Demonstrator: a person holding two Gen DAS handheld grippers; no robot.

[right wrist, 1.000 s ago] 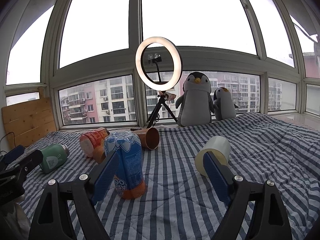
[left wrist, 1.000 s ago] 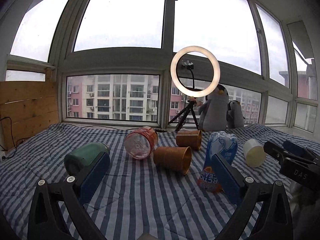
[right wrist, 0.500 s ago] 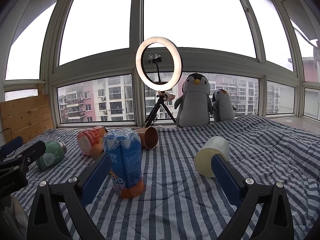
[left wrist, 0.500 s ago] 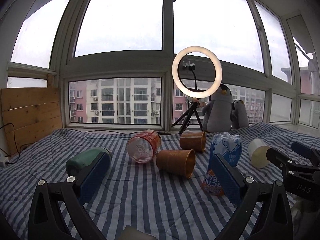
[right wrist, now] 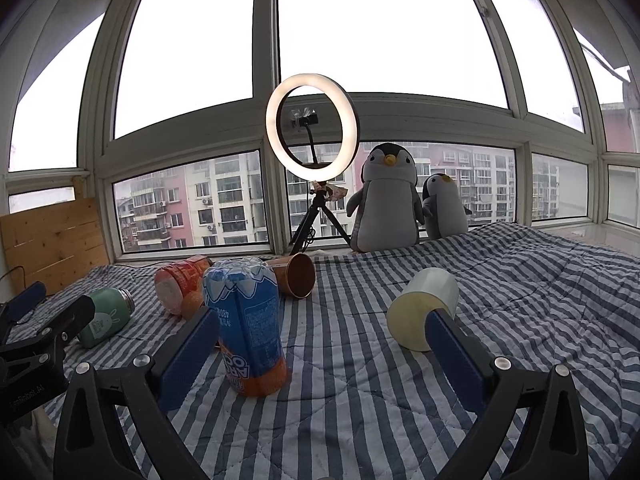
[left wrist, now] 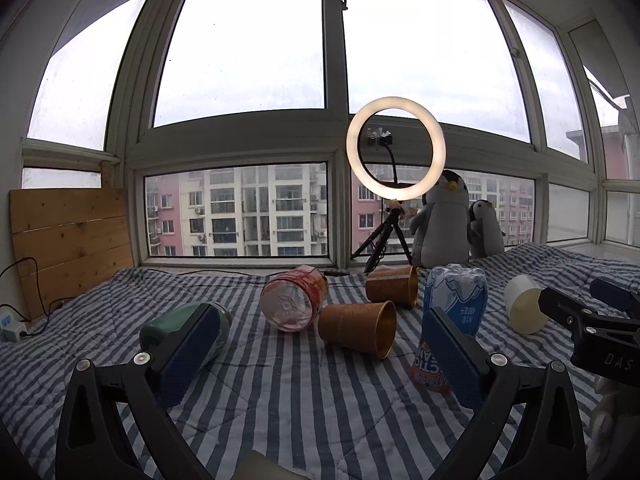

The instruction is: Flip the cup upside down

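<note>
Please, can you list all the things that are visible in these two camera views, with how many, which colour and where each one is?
Paper cup: 2, brown, lying on their sides mid-blanket, the second behind.
Blue bottle: 1, blue and orange, standing cap-down in front.
Orange bottle: 1, clear with orange label, lying on its side.
Green flask: 1, green, lying at left.
Pale cup: 1, cream-white, lying at right.
Ring light: 1, lit, on a black tripod by the window.
Penguin toy: 2, grey, beside the tripod, the smaller to its right.
Wooden board: 1, far left.
Blanket: 1, blue-white striped.
Left tool: open, empty.
Right tool: open, empty.
</note>
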